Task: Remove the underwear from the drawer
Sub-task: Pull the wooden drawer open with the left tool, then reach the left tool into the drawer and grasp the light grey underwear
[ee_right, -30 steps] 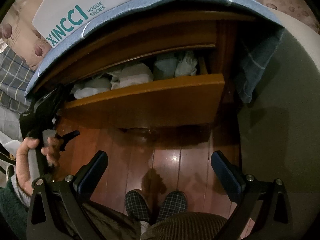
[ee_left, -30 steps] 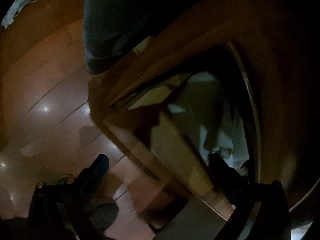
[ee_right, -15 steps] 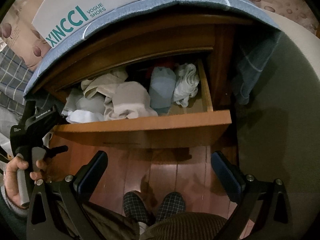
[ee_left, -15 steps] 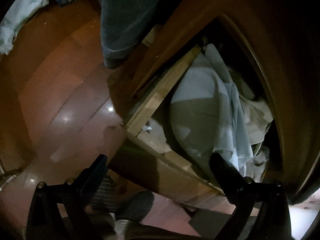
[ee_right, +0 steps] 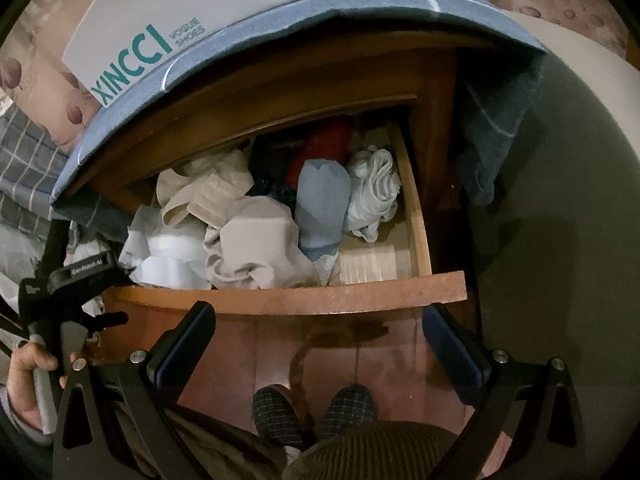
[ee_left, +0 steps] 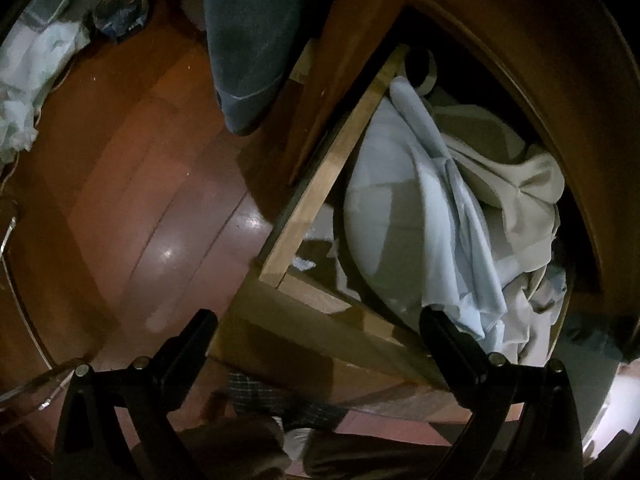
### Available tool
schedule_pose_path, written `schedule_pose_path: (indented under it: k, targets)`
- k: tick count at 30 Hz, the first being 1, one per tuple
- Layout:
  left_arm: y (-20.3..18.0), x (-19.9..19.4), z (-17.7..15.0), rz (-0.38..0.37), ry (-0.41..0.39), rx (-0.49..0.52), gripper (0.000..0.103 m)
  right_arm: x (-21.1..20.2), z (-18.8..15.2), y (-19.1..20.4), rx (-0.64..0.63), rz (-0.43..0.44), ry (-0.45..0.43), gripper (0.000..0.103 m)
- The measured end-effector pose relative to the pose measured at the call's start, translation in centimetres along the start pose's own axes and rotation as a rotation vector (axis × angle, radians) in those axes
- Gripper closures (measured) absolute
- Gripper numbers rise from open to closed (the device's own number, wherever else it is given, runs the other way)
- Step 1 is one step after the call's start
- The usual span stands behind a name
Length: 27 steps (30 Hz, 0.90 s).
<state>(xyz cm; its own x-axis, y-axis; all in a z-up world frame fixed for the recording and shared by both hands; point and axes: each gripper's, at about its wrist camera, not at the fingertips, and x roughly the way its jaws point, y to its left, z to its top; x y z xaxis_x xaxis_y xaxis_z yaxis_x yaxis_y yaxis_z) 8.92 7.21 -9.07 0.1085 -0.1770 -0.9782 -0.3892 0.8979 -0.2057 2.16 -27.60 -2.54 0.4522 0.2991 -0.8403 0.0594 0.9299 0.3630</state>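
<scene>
Now underwear (ee_right: 256,248) fills drawer (ee_right: 320,300), beyond right gripper (ee_right: 320,344).

Glossy red-brown wooden floor (ee_right: 360,360) fills the lower part of the right wrist view, catching bright spots of light. Above it stands a dark wooden cabinet (ee_right: 320,92), its top draped with a blue cloth (ee_right: 360,4) marked by thin pale lines. A white shoebox (ee_right: 168,12) with teal lettering sits on that cloth. To the right, a plain grey-green wall (ee_right: 560,200). In the left wrist view the scene is dim; crumpled white material (ee_left: 20,100) lies on the floor at the far left edge.
</scene>
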Motion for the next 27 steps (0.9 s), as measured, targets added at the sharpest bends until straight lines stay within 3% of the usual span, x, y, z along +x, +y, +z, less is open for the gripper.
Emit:
schedule_pose_path:
  k: [5, 13, 27]
  targets:
    - [-0.2, -0.3, -0.1, 0.016, 0.004, 0.024, 0.000, -1.2, -0.2, -0.1, 0.019, -0.009, -0.027, 0.000]
    - [-0.3, -0.1, -0.3, 0.040, 0.005, 0.057, 0.000, -3.1, -0.3, 2.7, -0.140, -0.024, -0.066, 0.000]
    - [-1.3, -0.7, -1.2, 0.115, 0.011, 0.124, 0.000, -0.9, 1.1, 1.8, -0.091, 0.018, -0.009, 0.000]
